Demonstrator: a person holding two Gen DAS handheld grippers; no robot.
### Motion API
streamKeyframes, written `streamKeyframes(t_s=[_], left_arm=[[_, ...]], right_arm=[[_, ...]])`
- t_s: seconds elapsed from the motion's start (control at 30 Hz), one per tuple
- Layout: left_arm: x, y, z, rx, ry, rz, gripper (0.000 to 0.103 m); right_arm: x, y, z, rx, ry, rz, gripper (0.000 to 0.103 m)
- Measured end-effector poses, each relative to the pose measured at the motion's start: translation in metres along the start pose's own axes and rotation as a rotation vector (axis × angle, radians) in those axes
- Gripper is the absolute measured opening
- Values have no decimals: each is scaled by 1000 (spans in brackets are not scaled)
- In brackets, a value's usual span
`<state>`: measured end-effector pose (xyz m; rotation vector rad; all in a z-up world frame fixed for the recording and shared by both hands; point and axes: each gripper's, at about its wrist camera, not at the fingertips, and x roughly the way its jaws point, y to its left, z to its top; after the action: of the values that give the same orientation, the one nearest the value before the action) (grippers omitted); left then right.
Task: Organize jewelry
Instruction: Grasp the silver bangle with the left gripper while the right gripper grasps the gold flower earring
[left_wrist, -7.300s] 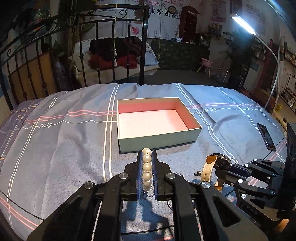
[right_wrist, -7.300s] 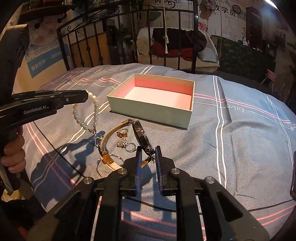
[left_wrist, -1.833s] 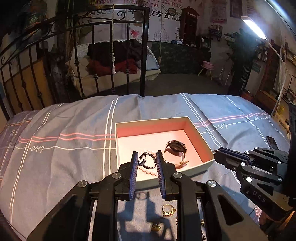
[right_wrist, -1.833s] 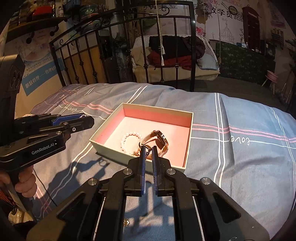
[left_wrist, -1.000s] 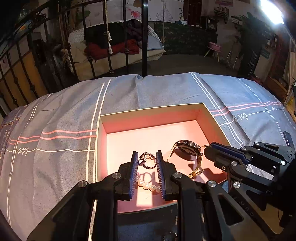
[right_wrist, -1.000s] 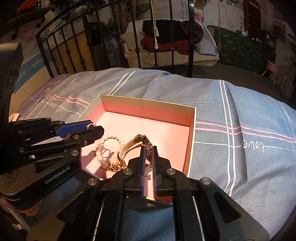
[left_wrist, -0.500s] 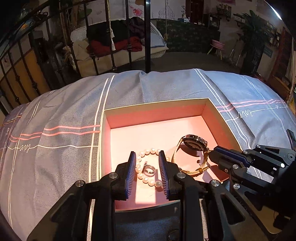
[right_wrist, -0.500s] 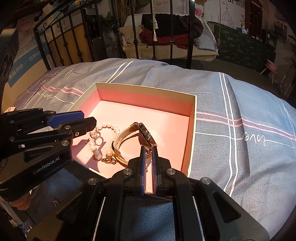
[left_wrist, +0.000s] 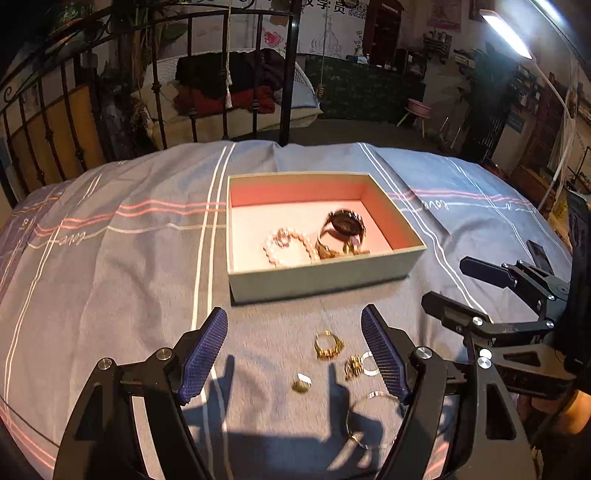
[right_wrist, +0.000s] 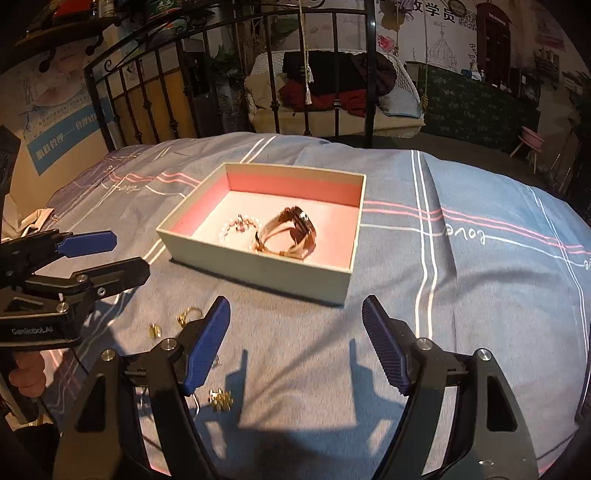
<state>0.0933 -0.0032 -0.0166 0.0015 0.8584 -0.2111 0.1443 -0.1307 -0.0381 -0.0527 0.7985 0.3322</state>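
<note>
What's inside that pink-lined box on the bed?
Inside the box: a pearl bracelet with a small ring on it, and a watch. The near wall hides the floor strip behind it.

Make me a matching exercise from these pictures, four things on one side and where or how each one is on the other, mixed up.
Things:
1. pearl bracelet
2. watch
3. gold ring
4. left tool

Places or states:
A. on the bedspread, in front of the box
B. open, holding nothing
C. in the box, left part
D. in the box, right of the pearls

Pairs: 1-C, 2-D, 3-A, 4-B
</note>
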Motion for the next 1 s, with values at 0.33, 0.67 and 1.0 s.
streamKeyframes(t_s=[0.33, 0.67, 1.0], left_arm=[[10, -47, -58, 77, 117, -53, 73], [24, -41, -61, 84, 111, -7, 54], [12, -9, -60, -4, 100, -25, 54]], right_arm=[[-3, -2, -62, 9, 97, -73, 74], [-9, -4, -64, 2, 91, -73, 74], [2, 34, -55, -96, 106, 11, 66]])
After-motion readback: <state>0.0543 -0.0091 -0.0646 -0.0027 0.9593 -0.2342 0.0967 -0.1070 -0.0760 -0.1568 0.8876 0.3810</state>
